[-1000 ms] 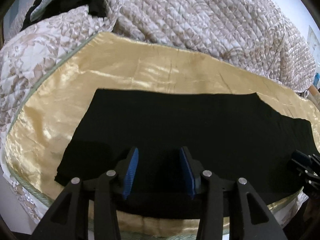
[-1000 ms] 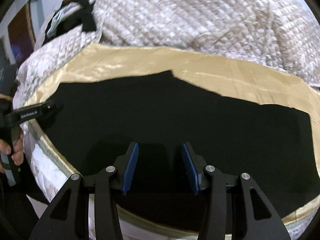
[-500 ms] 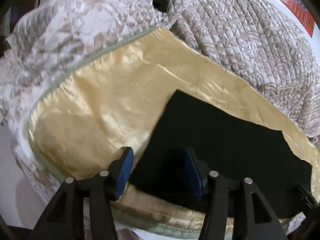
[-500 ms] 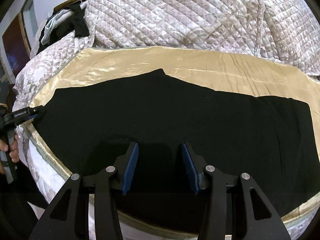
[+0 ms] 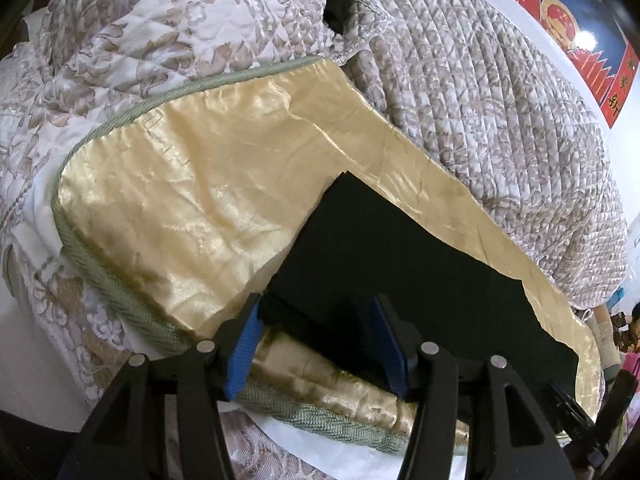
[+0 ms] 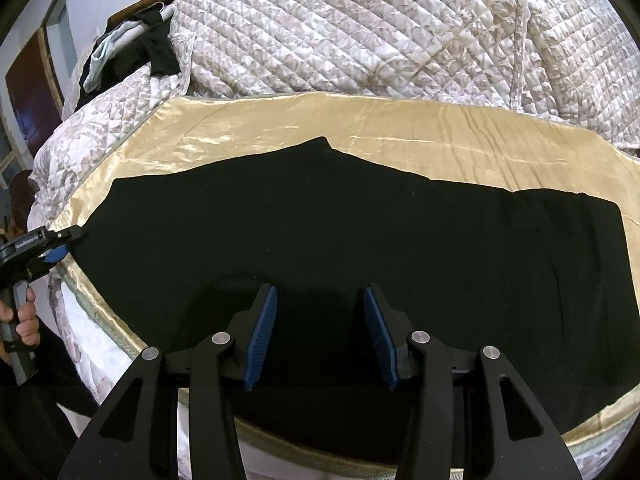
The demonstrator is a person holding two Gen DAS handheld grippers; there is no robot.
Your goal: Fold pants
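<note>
**Caller:** Across to the corner goes the left gripper! A second ago it sat over the middle of the black pants; now its view is rolled, and the near end corner of the garment lies between its blue pads.

**Analyst:** And its jaws have just been opening. They stand about half apart, with the corner of cloth between the pads but neither pad visibly pressing on it. From the right wrist view it is small at the picture's left edge, with a hand wrapped round its grip.

**Caller:** How do the pants look?

**Analyst:** Plain black, laid flat, no detail to read in the fabric (it is simply too dark). One long band, apparently doubled leg on leg, with a small peak along the far edge.

**Caller:** Which way do they run?

**Analyst:** Long axis runs left to right across the right wrist view, parallel to the near edge of the gold satin cloth they lie on. One end is at the left gripper, the other squared off at the right.

**Caller:** The right gripper?

**Analyst:** Over the near edge mid-length, jaws about half apart, unchanged, gripping nothing. A quilted floral bedspread is heaped behind.
</note>
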